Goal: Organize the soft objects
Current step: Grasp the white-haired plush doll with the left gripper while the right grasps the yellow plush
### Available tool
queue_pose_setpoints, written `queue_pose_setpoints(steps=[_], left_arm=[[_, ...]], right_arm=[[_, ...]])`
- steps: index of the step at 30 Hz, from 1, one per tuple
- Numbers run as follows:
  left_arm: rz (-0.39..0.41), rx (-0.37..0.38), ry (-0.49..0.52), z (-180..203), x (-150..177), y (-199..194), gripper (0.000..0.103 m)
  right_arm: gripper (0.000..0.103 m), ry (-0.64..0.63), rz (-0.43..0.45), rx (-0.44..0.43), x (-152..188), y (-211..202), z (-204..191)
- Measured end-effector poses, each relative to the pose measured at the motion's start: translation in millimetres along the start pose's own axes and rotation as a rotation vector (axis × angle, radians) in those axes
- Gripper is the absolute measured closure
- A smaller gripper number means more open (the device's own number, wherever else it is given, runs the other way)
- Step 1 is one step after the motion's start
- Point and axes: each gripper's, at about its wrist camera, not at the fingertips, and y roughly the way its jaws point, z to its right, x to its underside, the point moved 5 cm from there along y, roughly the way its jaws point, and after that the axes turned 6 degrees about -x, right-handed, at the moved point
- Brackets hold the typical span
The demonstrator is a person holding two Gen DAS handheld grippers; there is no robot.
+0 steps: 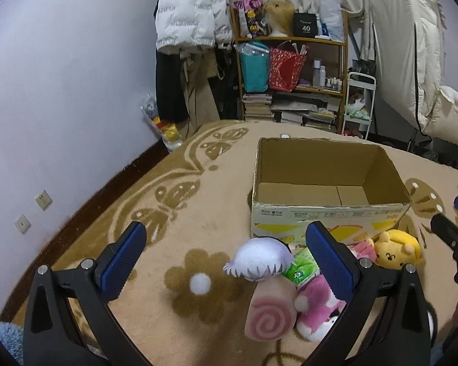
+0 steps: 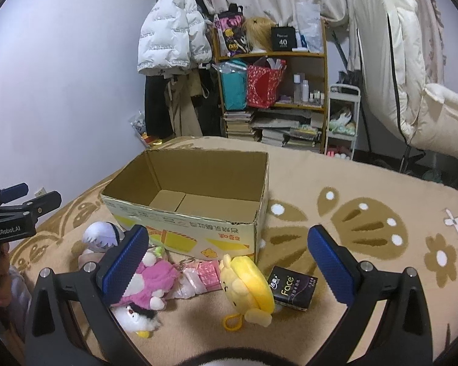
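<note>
Left gripper [image 1: 226, 259] and right gripper [image 2: 229, 262] both hanging spread wide, grasping nothing. Cardboard box [image 2: 180, 213] standing open on the patterned blanket [image 2: 366, 244]. Lying just near of it: lavender-haired plush doll [image 1: 259, 260], pink plush [image 2: 155, 280], yellow plush [image 2: 247, 286], black tissue pack [image 2: 293, 286].

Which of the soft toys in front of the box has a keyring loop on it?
The yellow toy, lying beside the black tissue pack. A yellow loop shows at its lower end; on the pink toy and the white-haired one I see none.
</note>
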Motion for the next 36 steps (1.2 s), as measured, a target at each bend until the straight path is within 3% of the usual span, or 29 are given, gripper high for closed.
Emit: queue_pose_setpoints(steps=[4,18,20,24,26,31,33,36], left_arm=[[-0.054,0.041,-0.014,5.4,-3.1,19.7,0.000],[-0.207,0.051,0.024,28.6,13.4,75.9,0.000],[-0.228,0.054,0.027,31.9,15.9,83.6,0.000],[-0.257,0.041,0.053,39.6,22.5,95.8,0.000],[-0.273,0.042,0.061,42.6,25.4,100.2,0.000],[-0.303,0.040,0.072,45.7,33.0,109.3,0.000],[-0.320,0.040,0.068,45.6,36.6,112.4,0.000],[-0.323,0.041,0.084,47.7,39.6,114.0,0.000]], right_arm=[[0.000,0.036,-0.031,-0.001,3.1,18.0,10.9],[0.004,0.042,-0.172,-0.025,28.2,66.2,36.5],[0.013,0.047,-0.207,-0.031,34.6,74.0,38.9],[0.018,0.043,-0.240,-0.042,43.5,82.1,38.4],[0.030,0.036,-0.264,-0.042,47.7,86.8,37.6],[0.045,0.030,-0.318,-0.050,58.5,94.9,34.7],[0.054,0.031,-0.324,-0.067,60.5,95.6,32.9],[0.059,0.027,-0.322,-0.076,62.4,93.6,29.9]])
